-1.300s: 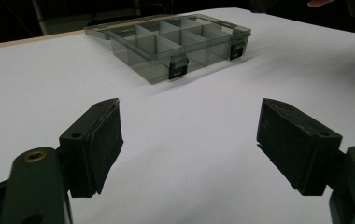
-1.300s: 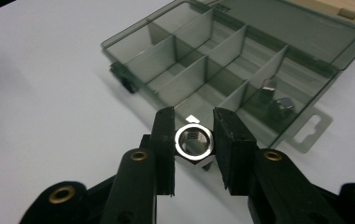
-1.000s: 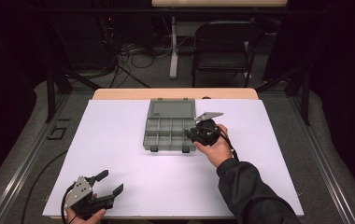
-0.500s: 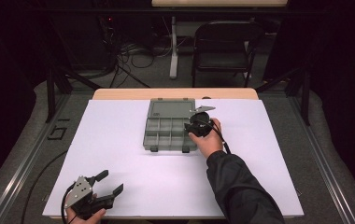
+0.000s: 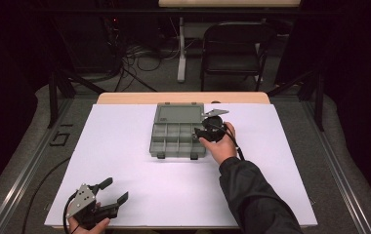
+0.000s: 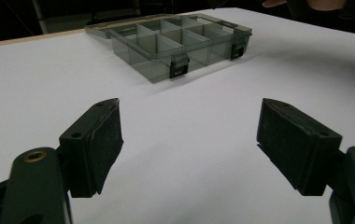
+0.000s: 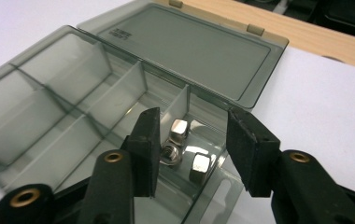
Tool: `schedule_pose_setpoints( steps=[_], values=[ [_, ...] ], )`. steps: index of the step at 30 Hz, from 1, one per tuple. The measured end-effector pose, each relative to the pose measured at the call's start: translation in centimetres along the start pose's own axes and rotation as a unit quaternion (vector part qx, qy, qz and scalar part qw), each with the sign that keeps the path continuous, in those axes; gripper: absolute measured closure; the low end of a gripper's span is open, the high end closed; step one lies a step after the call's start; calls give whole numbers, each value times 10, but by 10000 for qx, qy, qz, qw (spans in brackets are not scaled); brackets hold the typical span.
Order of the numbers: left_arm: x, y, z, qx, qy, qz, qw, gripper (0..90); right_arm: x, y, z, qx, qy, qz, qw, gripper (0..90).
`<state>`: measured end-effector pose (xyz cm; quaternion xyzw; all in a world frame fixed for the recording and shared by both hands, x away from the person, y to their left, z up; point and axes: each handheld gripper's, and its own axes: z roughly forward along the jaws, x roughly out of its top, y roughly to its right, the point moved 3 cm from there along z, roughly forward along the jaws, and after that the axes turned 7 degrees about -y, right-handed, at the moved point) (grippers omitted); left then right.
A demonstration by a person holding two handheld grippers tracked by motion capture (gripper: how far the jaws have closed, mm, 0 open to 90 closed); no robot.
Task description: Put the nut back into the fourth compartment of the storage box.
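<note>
Your right gripper [image 7: 194, 154] has just been opening its jaws over the smoky see-through organizer box [image 7: 87, 93], nothing pinched. Shiny metal nuts [image 7: 187, 149] sit in its corner compartment. Left gripper [image 6: 189, 149] rests wide open, holding nothing.

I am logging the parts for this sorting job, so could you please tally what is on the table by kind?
Compartment box, lid open: 1
Metal nuts in the box's compartment under the right gripper: 3 visible
Handheld grippers: 2, counting the left gripper
Total: 6
</note>
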<state>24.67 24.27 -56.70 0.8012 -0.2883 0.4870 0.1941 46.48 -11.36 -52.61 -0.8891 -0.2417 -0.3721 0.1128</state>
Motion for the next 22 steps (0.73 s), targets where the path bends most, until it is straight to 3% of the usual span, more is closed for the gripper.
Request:
schedule_pose_setpoints(
  steps=[8, 10, 14, 19, 22],
  values=[
    [0, 0, 0, 29, -9, -16, 10000, 224, -18, -8, -26, 196, 112, -117, 9997, 539],
    [0, 0, 0, 11, -33, -3, 10000, 224, -31, -12, -37, 288, 182, -75, 9994, 539],
    [-1, 0, 1, 29, -33, -15, 10000, 224, -54, -16, -57, 286, 267, -283, 9988, 537],
    [0, -2, 0, 82, 3, -53, 10000, 223, -94, -18, -90, 415, 474, -251, 9977, 517],
    [0, -6, -1, 123, 48, -133, 9998, 224, -121, -17, -109, 381, 567, -493, 9964, 475]
  ],
)
